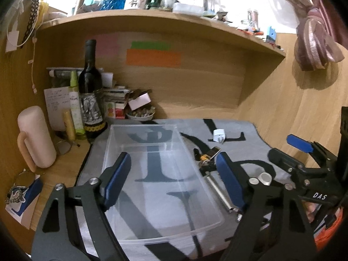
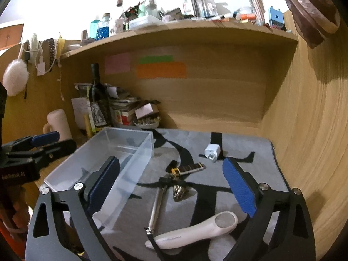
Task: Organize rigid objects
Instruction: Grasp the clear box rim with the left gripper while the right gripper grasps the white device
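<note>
An empty clear plastic bin [image 1: 156,174] [image 2: 104,165] sits on a grey printed mat [image 1: 239,130] [image 2: 250,158]. To its right lie a silver selfie stick [image 1: 219,192] [image 2: 157,206], a black-and-gold lighter [image 2: 188,169] [image 1: 208,155], a faceted metal piece [image 2: 179,192], a white charger plug [image 1: 218,136] [image 2: 212,152] and a white handheld device [image 2: 195,231]. My left gripper [image 1: 174,184] is open over the bin. My right gripper [image 2: 174,195] [image 1: 300,150] is open above the stick and the white device.
A wine bottle [image 1: 90,91] [image 2: 99,100], green spray bottle [image 1: 75,102], pink mug [image 1: 35,139] [image 2: 58,121], small boxes and a bowl of bits [image 1: 141,114] crowd the back left corner. A cluttered shelf [image 1: 152,19] hangs above. A wooden wall [image 2: 304,130] closes the right.
</note>
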{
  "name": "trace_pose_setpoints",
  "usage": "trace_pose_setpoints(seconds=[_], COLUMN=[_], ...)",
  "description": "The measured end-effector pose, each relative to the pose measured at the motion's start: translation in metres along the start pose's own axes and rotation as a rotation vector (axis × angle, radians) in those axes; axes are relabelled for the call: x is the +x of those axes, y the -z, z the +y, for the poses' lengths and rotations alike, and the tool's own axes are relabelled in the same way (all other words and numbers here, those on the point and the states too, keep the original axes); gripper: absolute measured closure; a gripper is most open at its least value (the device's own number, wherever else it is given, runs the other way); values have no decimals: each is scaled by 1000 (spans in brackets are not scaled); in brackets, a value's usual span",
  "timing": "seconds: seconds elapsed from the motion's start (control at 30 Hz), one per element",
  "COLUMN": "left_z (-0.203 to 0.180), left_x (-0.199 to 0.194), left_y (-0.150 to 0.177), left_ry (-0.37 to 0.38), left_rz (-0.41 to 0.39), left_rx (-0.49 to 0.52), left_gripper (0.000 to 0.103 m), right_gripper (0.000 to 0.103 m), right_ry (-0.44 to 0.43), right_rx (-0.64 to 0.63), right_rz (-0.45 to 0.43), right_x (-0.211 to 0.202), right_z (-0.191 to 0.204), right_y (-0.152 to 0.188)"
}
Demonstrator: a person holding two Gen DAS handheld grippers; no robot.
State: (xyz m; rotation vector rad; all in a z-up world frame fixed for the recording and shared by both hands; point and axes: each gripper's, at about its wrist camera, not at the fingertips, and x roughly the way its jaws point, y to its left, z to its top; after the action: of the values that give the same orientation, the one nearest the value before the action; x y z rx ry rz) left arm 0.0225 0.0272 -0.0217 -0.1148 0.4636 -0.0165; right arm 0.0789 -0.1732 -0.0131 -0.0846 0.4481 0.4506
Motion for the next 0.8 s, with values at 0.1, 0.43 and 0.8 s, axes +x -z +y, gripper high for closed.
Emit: trace_pose_setpoints(seconds=[0.1, 0.43, 0.8], left_z=[13, 72, 93], left_x=[4, 35, 72], left_y=[0, 3, 15], left_ry=[-21, -100, -74], left_rz=[35, 220, 385], left_rx=[1, -17, -2], left_gripper=[33, 58, 75], right_gripper=[11, 20, 21], right_ry=[25, 139, 178], right_rx=[7, 72, 171], right_rz=[27, 191, 350], right_x=[2, 16, 37], right_z=[-6, -39, -59], right_y=[5, 37, 70])
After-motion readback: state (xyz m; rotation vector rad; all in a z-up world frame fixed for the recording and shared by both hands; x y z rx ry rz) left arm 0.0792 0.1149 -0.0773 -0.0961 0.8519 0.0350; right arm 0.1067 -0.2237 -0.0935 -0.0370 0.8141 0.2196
